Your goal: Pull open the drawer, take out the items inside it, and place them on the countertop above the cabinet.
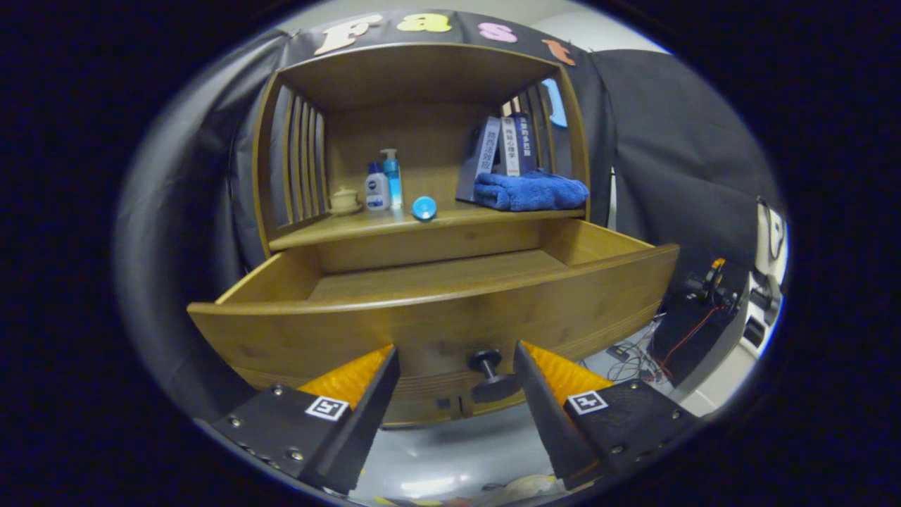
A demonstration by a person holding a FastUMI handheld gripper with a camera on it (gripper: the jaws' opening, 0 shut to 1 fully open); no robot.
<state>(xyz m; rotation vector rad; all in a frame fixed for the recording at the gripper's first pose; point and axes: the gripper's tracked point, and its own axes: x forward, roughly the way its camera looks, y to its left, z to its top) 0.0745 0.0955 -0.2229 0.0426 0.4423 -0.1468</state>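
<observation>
Drawer (436, 310) pulled out just ahead of the gripper (456, 370); jaws wide, knob (487, 366) between them

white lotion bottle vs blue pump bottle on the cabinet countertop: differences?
The squat white lotion bottle with a dark blue label is shorter and wider; the slim translucent blue pump bottle stands taller. The white one ends in a plain cap, the blue one in a pump nozzle. Both stand upright, side by side. The hand-held gripper is open, near the drawer knob.

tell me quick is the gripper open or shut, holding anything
Gripper: open, holding nothing; the drawer knob sits between its fingers, untouched.
</observation>
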